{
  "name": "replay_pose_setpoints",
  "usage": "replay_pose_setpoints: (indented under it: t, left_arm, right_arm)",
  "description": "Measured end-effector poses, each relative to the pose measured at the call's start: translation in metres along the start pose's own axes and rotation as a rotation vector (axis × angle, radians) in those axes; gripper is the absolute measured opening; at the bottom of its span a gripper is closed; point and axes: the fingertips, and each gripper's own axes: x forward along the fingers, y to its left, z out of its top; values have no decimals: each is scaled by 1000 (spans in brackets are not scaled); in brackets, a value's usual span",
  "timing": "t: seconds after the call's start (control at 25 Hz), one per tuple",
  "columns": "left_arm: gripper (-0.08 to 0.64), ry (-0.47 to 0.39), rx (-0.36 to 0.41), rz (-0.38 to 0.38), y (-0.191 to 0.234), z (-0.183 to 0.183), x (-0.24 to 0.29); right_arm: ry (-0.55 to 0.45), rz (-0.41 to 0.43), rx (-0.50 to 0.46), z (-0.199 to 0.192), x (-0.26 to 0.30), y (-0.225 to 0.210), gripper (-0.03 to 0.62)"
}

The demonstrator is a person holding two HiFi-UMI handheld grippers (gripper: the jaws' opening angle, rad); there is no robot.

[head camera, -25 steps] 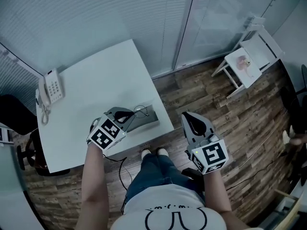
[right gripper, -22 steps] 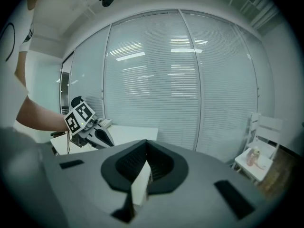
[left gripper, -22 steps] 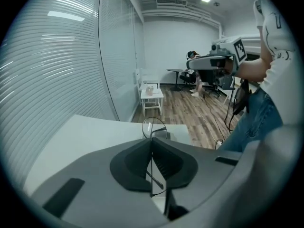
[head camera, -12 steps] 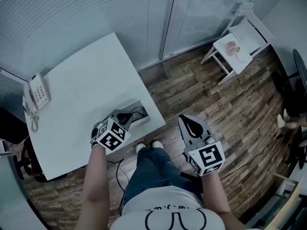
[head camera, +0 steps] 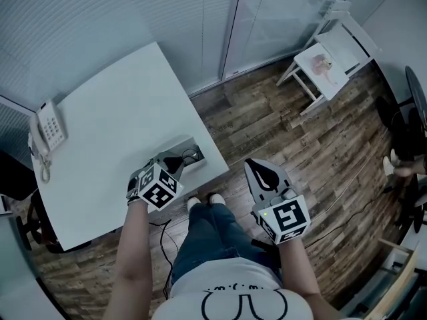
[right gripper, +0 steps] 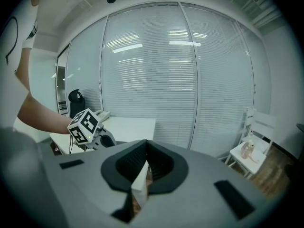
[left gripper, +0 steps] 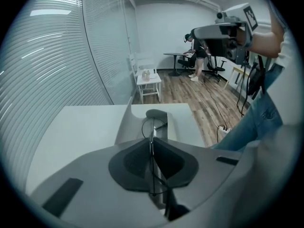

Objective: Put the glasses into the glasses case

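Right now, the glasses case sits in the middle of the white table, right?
Not the middle: the glasses case sits at the corner of the white table nearest the person's legs, as the head view shows.

Glasses held at the case on the white desk (head camera: 120, 105).
Left gripper (head camera: 179, 162), left of centre, fingers (head camera: 171, 163) opening around the glasses (head camera: 192, 155) over the glasses case (head camera: 199, 165); right gripper (head camera: 257, 168) at 4 o'clock; telephone (head camera: 45, 129) at 9 o'clock.

Thin wire-frame glasses (left gripper: 152, 127) over open grey glasses case (left gripper: 123, 126), possibly partly inside.
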Motion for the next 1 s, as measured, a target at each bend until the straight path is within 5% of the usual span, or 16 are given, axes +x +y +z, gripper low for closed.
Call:
replay_pose_setpoints:
  t: [0.56, 0.84, 1.0]
  left_arm:
    - [83, -186, -157, 175, 33, 36, -65]
    - [81, -288, -328, 381, 43, 25, -126]
    - [50, -374, -360, 531, 40, 32, -172]
  right_arm:
    - [-100, 58, -46, 39, 0, -1, 12]
    - [-161, 160, -81, 59, 10, 3, 12]
    - [-193, 210, -80, 69, 12, 2, 12]
